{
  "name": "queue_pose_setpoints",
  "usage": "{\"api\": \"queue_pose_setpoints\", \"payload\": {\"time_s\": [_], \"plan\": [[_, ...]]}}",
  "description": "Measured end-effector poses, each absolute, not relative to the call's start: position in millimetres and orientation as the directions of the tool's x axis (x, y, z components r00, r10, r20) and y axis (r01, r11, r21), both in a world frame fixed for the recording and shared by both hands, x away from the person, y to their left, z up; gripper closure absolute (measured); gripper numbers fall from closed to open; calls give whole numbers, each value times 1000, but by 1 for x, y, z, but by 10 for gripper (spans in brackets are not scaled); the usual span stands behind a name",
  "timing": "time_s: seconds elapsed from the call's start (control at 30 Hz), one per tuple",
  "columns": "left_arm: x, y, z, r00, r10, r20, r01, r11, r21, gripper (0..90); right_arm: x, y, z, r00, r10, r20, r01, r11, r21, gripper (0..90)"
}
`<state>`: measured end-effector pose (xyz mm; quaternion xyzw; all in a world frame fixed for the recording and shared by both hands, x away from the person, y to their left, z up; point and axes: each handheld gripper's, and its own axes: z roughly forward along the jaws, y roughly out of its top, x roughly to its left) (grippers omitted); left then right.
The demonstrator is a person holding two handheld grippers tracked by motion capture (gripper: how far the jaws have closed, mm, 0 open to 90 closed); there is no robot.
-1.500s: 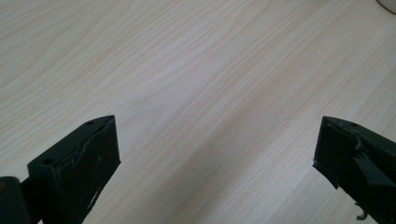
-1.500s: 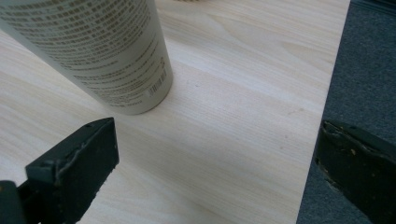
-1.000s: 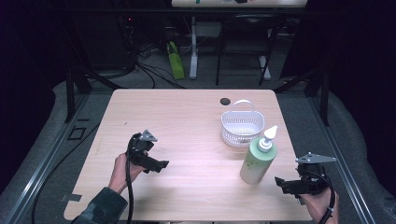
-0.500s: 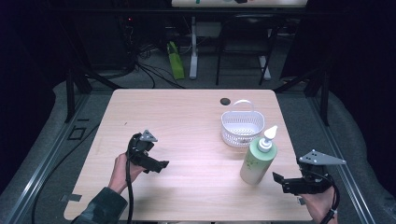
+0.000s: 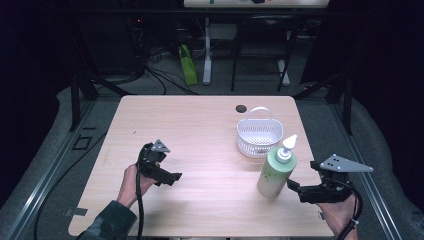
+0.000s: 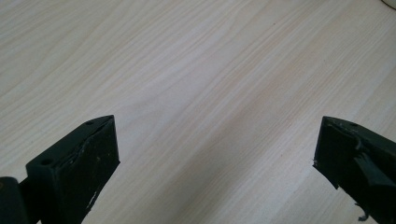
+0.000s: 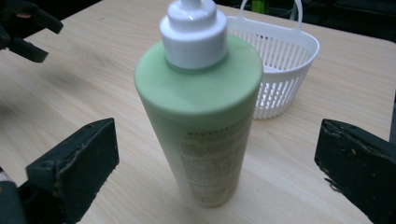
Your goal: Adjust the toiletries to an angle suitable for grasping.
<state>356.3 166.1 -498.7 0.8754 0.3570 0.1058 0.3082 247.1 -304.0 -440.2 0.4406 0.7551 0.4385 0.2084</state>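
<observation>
High cam overlooks table (image 5: 200,120); gripper cams close.

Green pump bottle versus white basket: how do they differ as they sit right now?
The green pump bottle is tall, narrow and closed by a white pump top; the white basket is low, wide and open-topped with a handle. The bottle's wall is solid and carries printed text; the basket's wall is slotted. The bottle stands on the near side, in front of the open right gripper; the basket sits behind it. Both stand upright on the table.
</observation>
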Motion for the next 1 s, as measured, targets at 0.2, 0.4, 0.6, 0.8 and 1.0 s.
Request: {"api": "queue_pose_setpoints", "payload": {"time_s": [0.2, 0.4, 0.6, 0.8, 1.0], "plan": [[356, 166, -499, 726, 687, -38, 559, -557, 614, 0, 251, -299, -433, -549, 831, 88, 451, 206, 868, 0], [356, 165, -498, 725, 688, -33, 557, -558, 615, 0, 254, -292, -427, -565, 822, 74, 416, 206, 886, 0], [357, 164, -499, 730, 682, -36, 556, -563, 612, 0, 261, -288, -424, -570, 819, 73, 405, 203, 892, 0], [357, 163, -499, 731, 681, -33, 552, -563, 615, 0, 267, -285, -424, -569, 818, 78, 403, 194, 894, 0], [357, 163, -499, 732, 680, -35, 553, -563, 614, 0, 270, -283, -422, -579, 812, 74, 392, 198, 898, 0]]}}
